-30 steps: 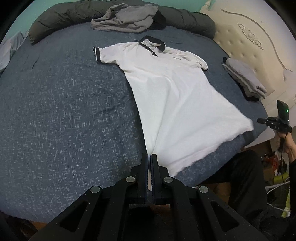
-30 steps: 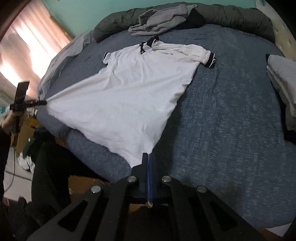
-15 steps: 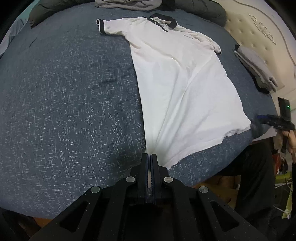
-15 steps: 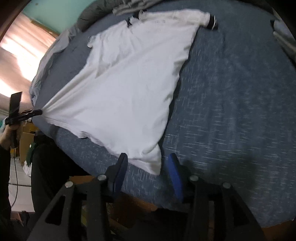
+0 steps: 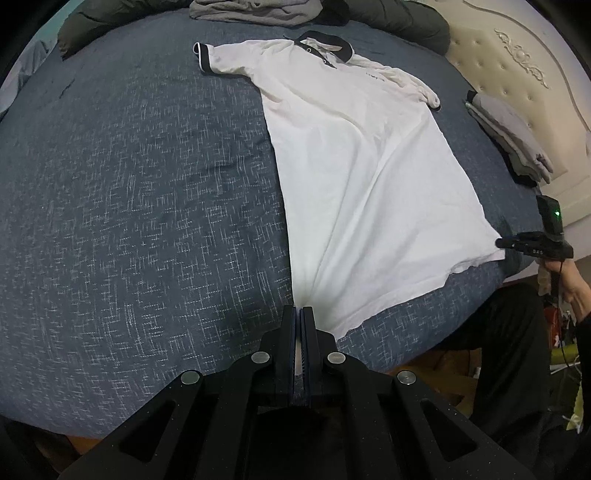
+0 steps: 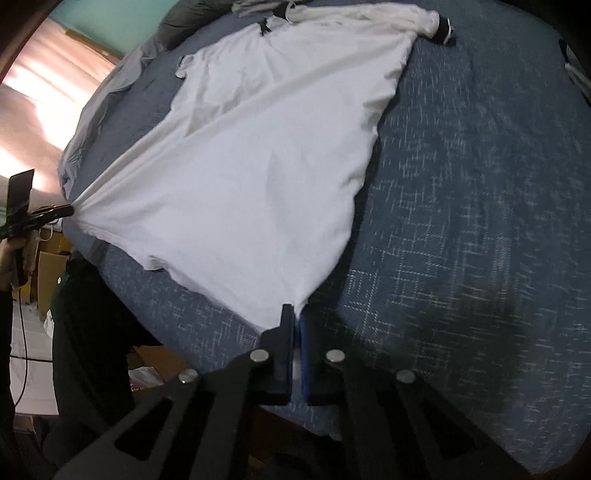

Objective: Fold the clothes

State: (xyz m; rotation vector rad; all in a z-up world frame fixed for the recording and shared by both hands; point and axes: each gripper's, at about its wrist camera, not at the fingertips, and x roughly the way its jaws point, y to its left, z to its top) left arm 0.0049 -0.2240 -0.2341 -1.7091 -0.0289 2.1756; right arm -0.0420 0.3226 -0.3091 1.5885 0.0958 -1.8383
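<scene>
on the blue bedspread a white polo shirt lies face up, collar toward the far pillows, hem toward the near edge of the bed. it is stretched flat between its two bottom corners. the left gripper has its fingers pressed together on the left hem corner; the right gripper is likewise clamped on the right hem corner, white cloth showing between the pads. half a second ago the right fingers stood apart around that corner; they have now closed on it again, and the cloth sits lower and flatter on the bed than a second ago. judgement: the shirt is spread and re-gripped, and no fold has been made yet. a stack of folded clothes rests by the headboard, well apart from the shirt, and a loose grey garment lies beyond the collar.
</scene>
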